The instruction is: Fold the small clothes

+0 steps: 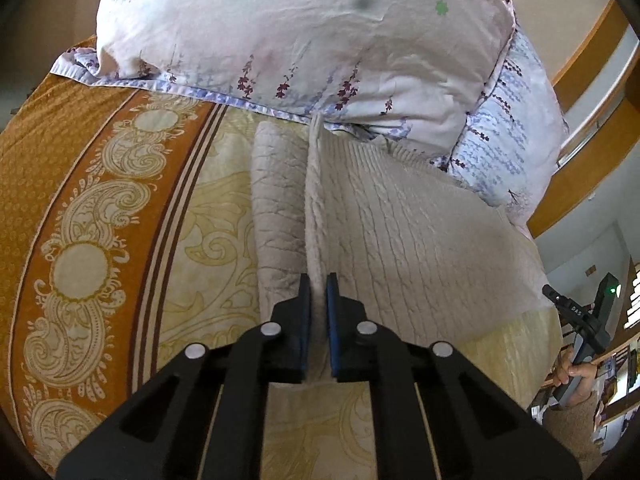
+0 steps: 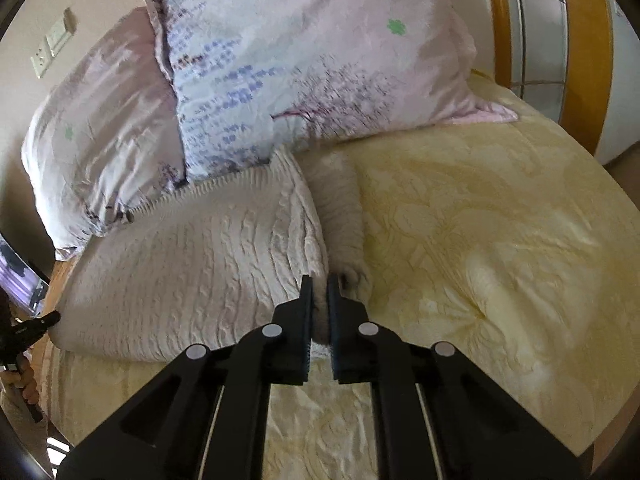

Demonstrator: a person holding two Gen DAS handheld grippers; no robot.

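A cream cable-knit sweater (image 1: 404, 232) lies on the bed, its far end against the pillows. My left gripper (image 1: 319, 292) is shut on the sweater's left edge, lifting it into a ridge above a sleeve (image 1: 276, 200) lying flat beside it. In the right wrist view the same sweater (image 2: 200, 264) spreads to the left, and my right gripper (image 2: 319, 292) is shut on its right edge, next to the other sleeve (image 2: 344, 216). The other gripper (image 1: 576, 316) shows at the left view's right edge.
Two floral pillows (image 1: 304, 36) (image 2: 304, 60) lie at the head of the bed. The yellow patterned bedspread (image 2: 500, 232) has an orange paisley border (image 1: 80, 208) on the left. A wooden headboard frame (image 2: 580, 40) stands at the right. A wall socket (image 2: 52, 44) is on the left.
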